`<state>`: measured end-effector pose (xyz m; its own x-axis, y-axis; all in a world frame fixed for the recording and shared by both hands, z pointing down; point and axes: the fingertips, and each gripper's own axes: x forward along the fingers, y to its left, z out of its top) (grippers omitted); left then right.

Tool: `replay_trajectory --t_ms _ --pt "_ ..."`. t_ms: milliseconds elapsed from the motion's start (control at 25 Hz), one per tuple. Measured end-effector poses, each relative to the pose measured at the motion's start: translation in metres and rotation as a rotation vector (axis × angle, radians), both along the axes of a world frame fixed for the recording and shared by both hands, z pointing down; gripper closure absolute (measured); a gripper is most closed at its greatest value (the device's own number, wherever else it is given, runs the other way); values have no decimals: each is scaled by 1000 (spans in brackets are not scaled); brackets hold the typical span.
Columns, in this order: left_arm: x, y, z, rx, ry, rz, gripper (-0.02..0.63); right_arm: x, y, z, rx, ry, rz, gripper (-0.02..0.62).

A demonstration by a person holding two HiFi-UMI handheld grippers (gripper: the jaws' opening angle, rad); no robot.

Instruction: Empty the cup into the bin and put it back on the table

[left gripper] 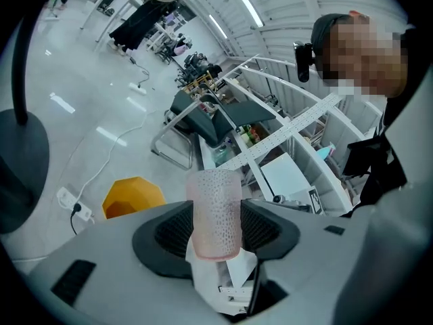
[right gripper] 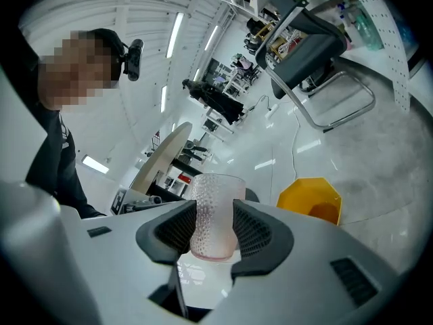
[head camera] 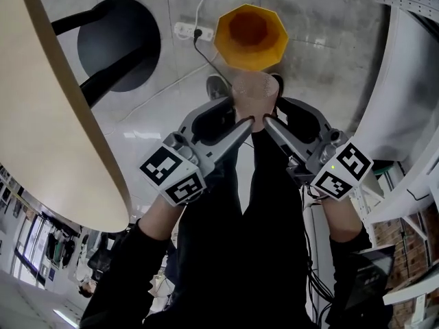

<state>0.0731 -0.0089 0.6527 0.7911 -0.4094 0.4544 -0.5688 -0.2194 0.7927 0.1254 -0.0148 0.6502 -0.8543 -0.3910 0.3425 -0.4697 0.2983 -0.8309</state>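
Cup (head camera: 254, 91) held in two claws near yellow bin (head camera: 250, 36)

My L claw (head camera: 245, 123) & R claw (head camera: 269, 122) each clamp the dimpled pinkish cup from opp. sides, midair, just short of the bin on the floor (head camera: 164, 115); tabletop (head camera: 41, 115) well off to my left.

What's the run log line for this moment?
left gripper: shut on cup | right gripper: shut on cup | cup: held aloft near yellow bin

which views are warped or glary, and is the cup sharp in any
Head view: fisheye bows the table edge, glare streaks the floor, the dimpled cup looks soft. Left gripper view: cup's dimples crisp, corners vignetted black. Right gripper view: likewise, light strips mirrored on the floor.
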Motion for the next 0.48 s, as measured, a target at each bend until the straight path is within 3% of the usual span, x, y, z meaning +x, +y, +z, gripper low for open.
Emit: replay_trajectory --t_ms 240,480 --pt "-2 0 15 -53 23 -48 379 0 0 14 -49 -1 55 419" --pt "-1 3 22 -74 21 -29 379 1 4 22 -81 -3 63 419"
